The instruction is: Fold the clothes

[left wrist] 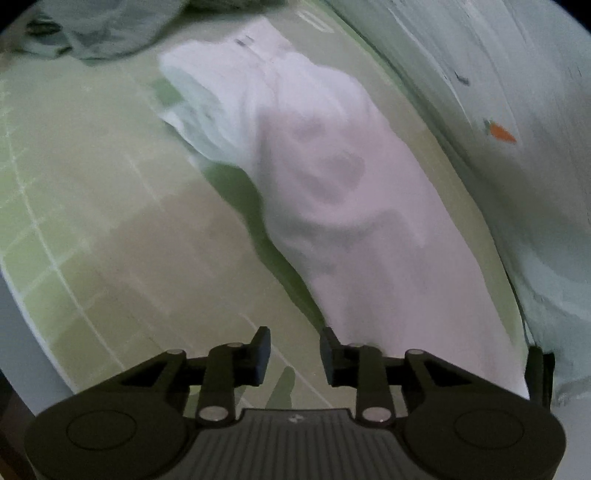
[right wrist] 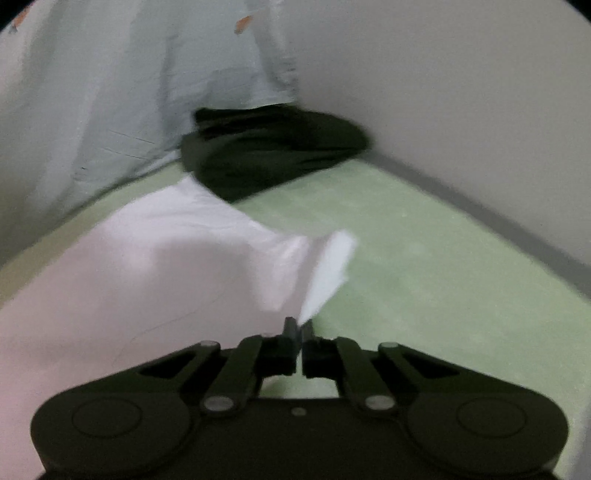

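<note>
A white garment [left wrist: 332,192] lies in a long rumpled strip across the green cutting mat [left wrist: 92,206], running from the far middle to the near right. My left gripper [left wrist: 294,350] hovers over the mat beside the garment's near end, jaws apart with nothing between them. In the right wrist view the same white garment [right wrist: 155,258] spreads over the left half. A corner of it [right wrist: 328,273] is pulled up in a point into my right gripper [right wrist: 300,326], which is shut on the cloth.
A folded dark garment [right wrist: 273,151] lies at the far side of the green mat [right wrist: 424,258] by a plain wall [right wrist: 461,92]. A person in pale clothing with a small carrot print [left wrist: 498,131] stands along the mat's edge. A crumpled greyish cloth [left wrist: 103,33] lies far left.
</note>
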`<control>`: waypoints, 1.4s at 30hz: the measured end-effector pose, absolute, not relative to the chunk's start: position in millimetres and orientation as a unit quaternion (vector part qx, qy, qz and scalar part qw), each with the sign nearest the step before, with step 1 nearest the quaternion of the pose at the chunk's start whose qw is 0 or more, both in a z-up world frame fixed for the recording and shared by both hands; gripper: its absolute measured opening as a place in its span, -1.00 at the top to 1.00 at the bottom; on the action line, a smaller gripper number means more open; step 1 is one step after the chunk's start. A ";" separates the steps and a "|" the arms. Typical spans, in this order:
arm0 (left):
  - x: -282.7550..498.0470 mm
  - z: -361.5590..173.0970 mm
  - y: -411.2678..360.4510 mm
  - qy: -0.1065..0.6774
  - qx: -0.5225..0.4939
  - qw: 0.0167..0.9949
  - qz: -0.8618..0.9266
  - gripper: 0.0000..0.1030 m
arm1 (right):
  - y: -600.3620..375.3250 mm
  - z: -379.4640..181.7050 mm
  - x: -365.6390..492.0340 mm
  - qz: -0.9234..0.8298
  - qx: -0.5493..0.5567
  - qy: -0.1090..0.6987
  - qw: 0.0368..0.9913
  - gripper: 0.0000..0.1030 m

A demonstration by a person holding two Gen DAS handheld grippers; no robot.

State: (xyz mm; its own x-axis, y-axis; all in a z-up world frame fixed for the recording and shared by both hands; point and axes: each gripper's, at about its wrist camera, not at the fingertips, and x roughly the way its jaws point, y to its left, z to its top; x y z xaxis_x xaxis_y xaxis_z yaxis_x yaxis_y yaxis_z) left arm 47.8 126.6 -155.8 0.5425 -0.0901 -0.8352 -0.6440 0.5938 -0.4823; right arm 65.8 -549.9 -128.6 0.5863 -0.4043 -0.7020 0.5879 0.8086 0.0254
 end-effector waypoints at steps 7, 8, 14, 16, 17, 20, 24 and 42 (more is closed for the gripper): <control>52.5 -163.3 165.9 0.427 -0.412 0.779 0.204 -0.23 | -562.4 -130.3 19.1 -0.345 0.136 0.373 0.850 1.00; 55.3 -164.5 171.1 0.423 -0.418 0.778 0.205 -0.30 | -556.5 -127.4 16.8 -0.340 0.137 0.369 0.854 1.00; 74.0 -171.4 199.8 0.385 -0.469 0.767 0.206 -0.47 | -504.8 -126.8 24.6 -0.299 0.167 0.358 0.869 0.87; 78.7 -172.6 208.9 0.376 -0.479 0.764 0.215 -0.50 | -486.3 -129.1 32.5 -0.283 0.175 0.362 0.871 0.71; 80.9 -173.8 213.9 0.370 -0.483 0.762 0.223 -0.52 | -477.0 -130.6 35.2 -0.274 0.176 0.365 0.872 0.65; 88.2 -175.4 227.4 0.362 -0.489 0.756 0.242 -0.53 | -452.0 -133.8 40.0 -0.257 0.172 0.374 0.874 0.40; 99.8 -177.4 244.1 0.357 -0.489 0.754 0.256 -0.54 | -429.9 -134.8 37.4 -0.248 0.173 0.384 0.873 0.20; 118.8 -138.4 234.4 0.308 -0.395 0.826 0.259 0.76 | -413.4 -129.5 31.7 -0.239 0.167 0.393 0.872 0.10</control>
